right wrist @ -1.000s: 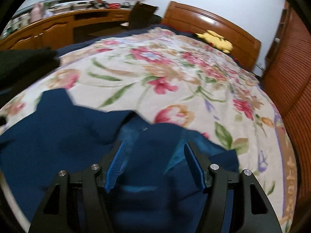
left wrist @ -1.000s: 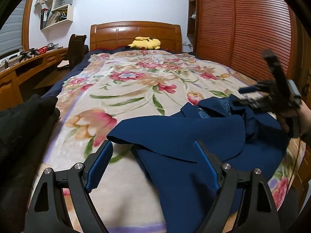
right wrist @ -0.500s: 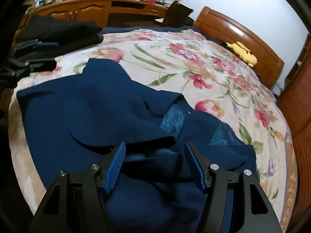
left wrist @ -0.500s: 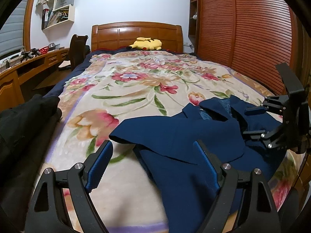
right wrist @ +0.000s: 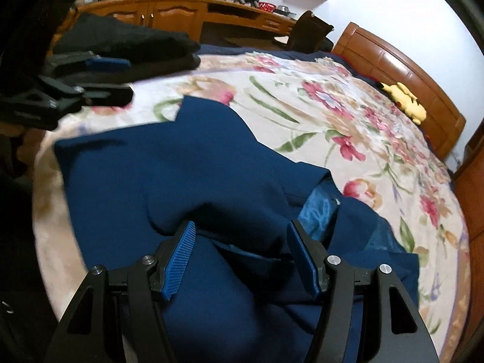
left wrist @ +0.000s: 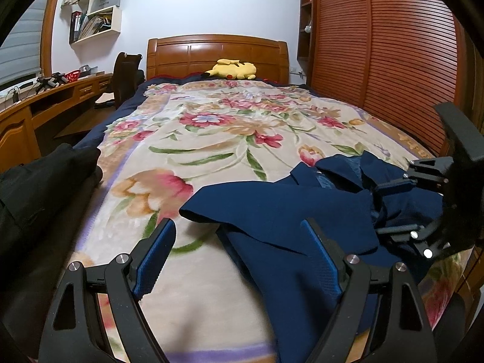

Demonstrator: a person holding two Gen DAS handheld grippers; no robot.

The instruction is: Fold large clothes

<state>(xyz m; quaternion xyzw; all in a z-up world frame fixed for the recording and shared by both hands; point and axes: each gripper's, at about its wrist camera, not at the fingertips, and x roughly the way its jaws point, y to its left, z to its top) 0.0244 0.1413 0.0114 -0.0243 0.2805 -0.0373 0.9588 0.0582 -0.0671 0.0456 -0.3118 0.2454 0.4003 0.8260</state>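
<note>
Left gripper (left wrist: 239, 254) jaws wide apart, gripping nothing, hovering over the bed's near edge; blue pads (left wrist: 152, 260) clear of fabric. Right gripper (right wrist: 242, 257) also spread wide, nothing clamped, sitting low over the jacket (right wrist: 187, 181) with a bunched fold between the pads; can't tell if they touch the cloth.

Jacket is navy, lying crumpled on the blanket (left wrist: 211, 139) at the bed's near right corner. One flat panel reaches toward the near edge's middle, its pointed corner lying on the blanket. Lighter blue lining (right wrist: 320, 211) shows at the open collar area, just ahead of the right gripper.

Black clothes (left wrist: 39, 187) piled at the near left edge of the bed, apart from the jacket.

Further back: floral blanket covers most of the bed, yellow plush (left wrist: 234, 69) at the far edge against the wooden headboard (left wrist: 216, 50). Desk (left wrist: 45, 106) and chair (left wrist: 125, 75) off the left side, slatted wardrobe (left wrist: 378, 60) off the right
</note>
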